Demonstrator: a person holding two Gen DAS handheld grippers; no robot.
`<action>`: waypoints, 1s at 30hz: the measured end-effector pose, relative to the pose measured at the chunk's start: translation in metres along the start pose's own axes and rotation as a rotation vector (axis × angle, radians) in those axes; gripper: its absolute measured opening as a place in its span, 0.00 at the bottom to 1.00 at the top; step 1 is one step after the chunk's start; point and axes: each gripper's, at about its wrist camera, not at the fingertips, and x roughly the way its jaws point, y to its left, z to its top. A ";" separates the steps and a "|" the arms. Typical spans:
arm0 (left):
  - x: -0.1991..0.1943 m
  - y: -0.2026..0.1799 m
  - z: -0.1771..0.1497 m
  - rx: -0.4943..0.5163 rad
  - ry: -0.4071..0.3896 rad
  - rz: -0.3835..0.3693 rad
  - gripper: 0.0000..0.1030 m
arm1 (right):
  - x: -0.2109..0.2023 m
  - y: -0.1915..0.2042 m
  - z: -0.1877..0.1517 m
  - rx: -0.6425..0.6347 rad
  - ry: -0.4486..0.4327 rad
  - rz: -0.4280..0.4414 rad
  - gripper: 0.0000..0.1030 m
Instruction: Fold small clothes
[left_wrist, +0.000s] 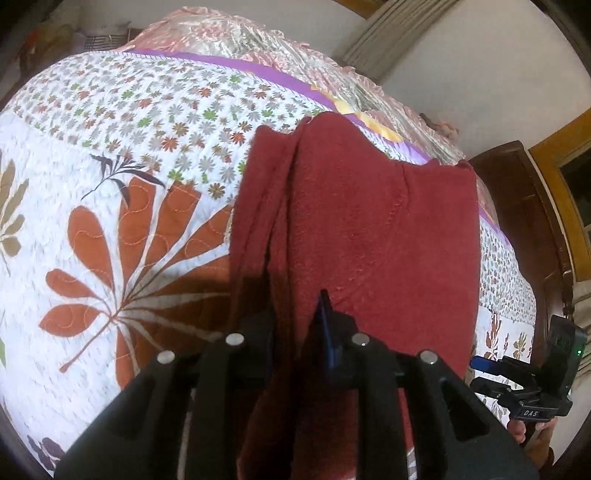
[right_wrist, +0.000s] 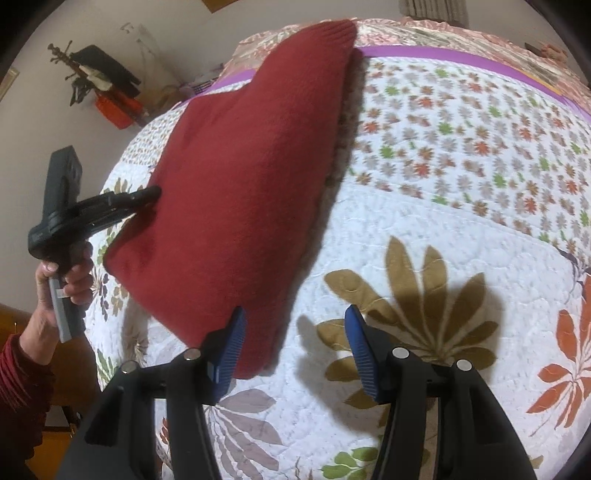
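Quilt (right_wrist: 424, 229) under red garment (right_wrist: 251, 177); L gripper (right_wrist: 155, 192) clamped

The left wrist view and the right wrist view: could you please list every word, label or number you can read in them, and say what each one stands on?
"DAS" (possibly "D.A.S"): small white letters on the black body of the right gripper, seen in the left wrist view.
No other text is readable: none shows on the dark red knitted garment, the white floral quilt or the left gripper.
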 end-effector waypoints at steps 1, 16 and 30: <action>-0.007 0.000 0.000 0.000 -0.005 0.020 0.29 | 0.002 0.003 -0.004 -0.002 0.002 0.004 0.55; -0.033 -0.010 -0.062 -0.012 0.129 -0.052 0.53 | 0.024 0.026 -0.013 -0.006 0.016 0.014 0.57; -0.060 0.036 -0.069 -0.059 0.040 -0.009 0.05 | 0.043 0.051 -0.010 -0.004 0.027 0.027 0.58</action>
